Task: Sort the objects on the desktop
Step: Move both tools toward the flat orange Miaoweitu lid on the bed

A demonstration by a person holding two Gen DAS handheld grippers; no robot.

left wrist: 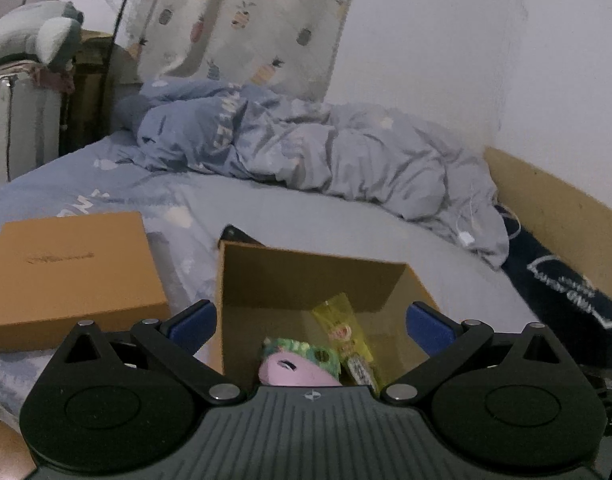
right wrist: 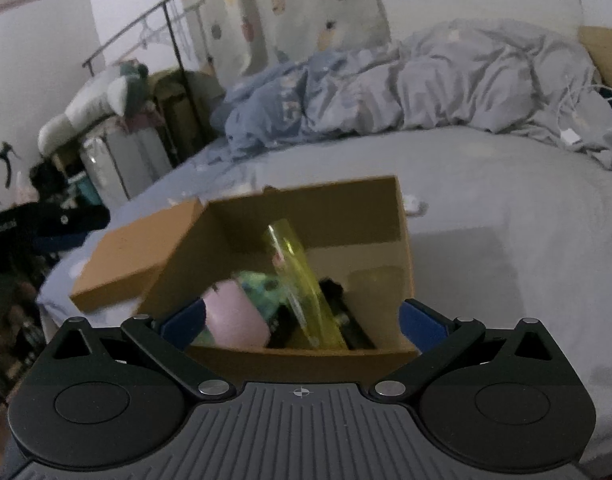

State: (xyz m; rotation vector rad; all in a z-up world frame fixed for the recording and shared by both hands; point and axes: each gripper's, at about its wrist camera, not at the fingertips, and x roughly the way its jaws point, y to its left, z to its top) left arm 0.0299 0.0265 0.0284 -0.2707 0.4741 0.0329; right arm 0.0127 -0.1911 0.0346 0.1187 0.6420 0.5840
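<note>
An open brown cardboard box [left wrist: 306, 276] stands on the bed, right in front of my left gripper [left wrist: 311, 326], which is open and empty. Inside lie a pink roll with green patterned wrap [left wrist: 298, 364] and a yellow transparent packet [left wrist: 343, 332] leaning on the back wall. In the right wrist view the same box [right wrist: 401, 240] holds the pink roll [right wrist: 234, 316], the yellow packet [right wrist: 298, 280] and a dark object [right wrist: 345, 320]. My right gripper [right wrist: 302, 324] is open and empty over the box's near edge.
The box's flat brown lid [left wrist: 70, 276] lies on the sheet to the left; it also shows in the right wrist view [right wrist: 134, 252]. A crumpled blue-grey duvet [left wrist: 325, 152] fills the back of the bed. A wooden bed frame [left wrist: 557, 208] and dark cloth [left wrist: 565, 288] are at right.
</note>
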